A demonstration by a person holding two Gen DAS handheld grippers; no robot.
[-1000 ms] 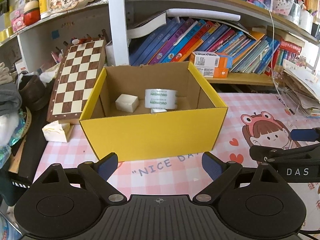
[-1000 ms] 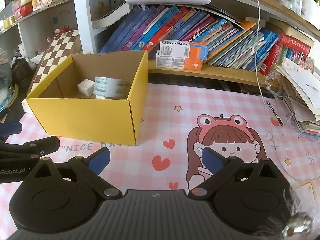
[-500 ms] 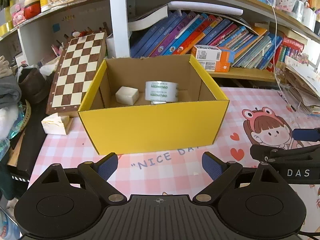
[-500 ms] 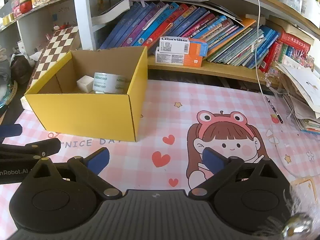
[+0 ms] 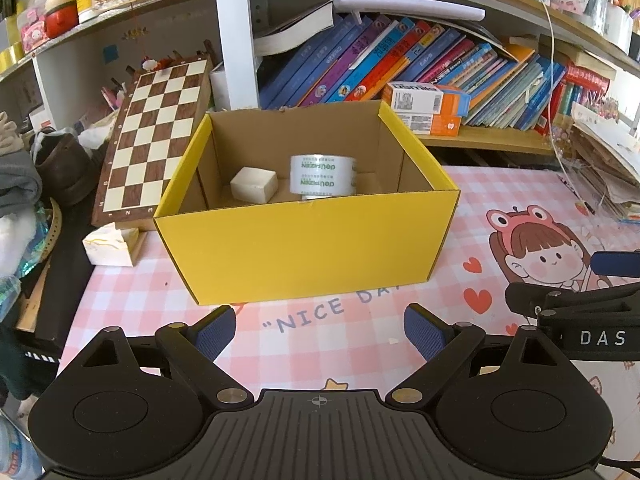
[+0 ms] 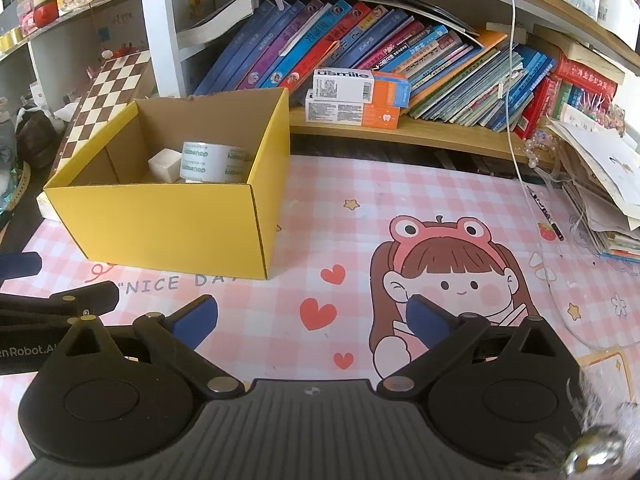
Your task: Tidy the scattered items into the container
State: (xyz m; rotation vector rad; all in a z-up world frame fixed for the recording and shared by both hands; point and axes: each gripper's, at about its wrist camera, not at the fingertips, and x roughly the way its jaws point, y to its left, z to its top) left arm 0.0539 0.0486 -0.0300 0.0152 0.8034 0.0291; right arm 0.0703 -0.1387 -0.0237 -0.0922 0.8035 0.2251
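A yellow cardboard box (image 5: 304,252) stands on the pink checked mat, also in the right wrist view (image 6: 172,228). Inside it sit a white tape roll (image 5: 322,174) and a small white block (image 5: 254,184); both show in the right wrist view, roll (image 6: 208,162) and block (image 6: 164,163). My left gripper (image 5: 320,334) is open and empty, in front of the box. My right gripper (image 6: 312,320) is open and empty, to the box's right, over the cartoon girl print.
A chessboard (image 5: 156,140) leans behind the box on the left, with a small white carton (image 5: 108,246) at its foot. A bookshelf with books and orange-white boxes (image 6: 356,98) runs along the back. Papers pile at the right (image 6: 600,184). A pen (image 6: 544,212) lies near them.
Both grippers have pulled back and risen a little from the box, so it looks smaller and more of its inside shows. Both stay open and empty.
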